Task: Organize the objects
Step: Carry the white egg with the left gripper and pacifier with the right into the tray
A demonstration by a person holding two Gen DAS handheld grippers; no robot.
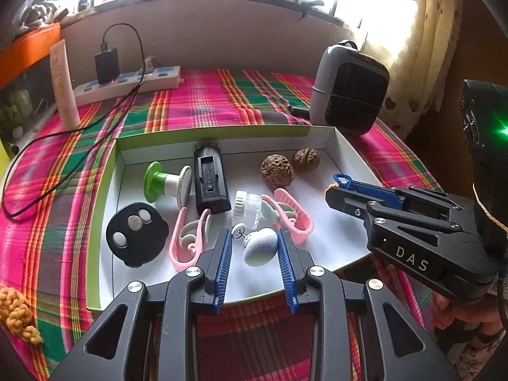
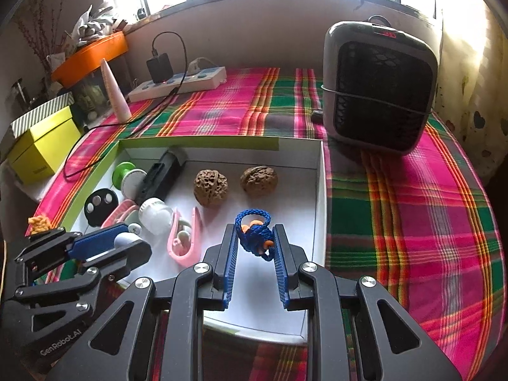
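Knotted blue cord (image 2: 254, 236) with orange beads sits pinched between the fingers of my right gripper (image 2: 254, 244), which are clenched tight on it, over the near right part of the white tray (image 2: 320, 190). My left gripper (image 1: 255, 247) has its fingers part-way apart, pressed on either side of a pale, fabric-textured oval ball (image 1: 261, 246); a thin link joins the ball to a small white disc (image 1: 238, 231). Whether the ball rests on the tray floor or hangs just above it, I cannot tell.

The tray is a shallow cardboard lid, white inside with a lime green rim. In it lie 2 rough, pitted brown walnuts (image 1: 277, 170) side by side at the back, a black plastic block (image 1: 211, 177) with an open slot, a green and white spool (image 1: 166, 182) on its side, a flat black round piece (image 1: 137, 234) carrying 3 silver discs, a clear ribbed-cap jar (image 1: 248, 207) tipped over, and 2 pink plastic clips (image 1: 190, 238).

The tray sits on a pink, green and orange plaid cloth (image 2: 412, 206) covering the surface. A grey heater (image 2: 379, 87) with a dark grille stands just behind the tray's far right corner.
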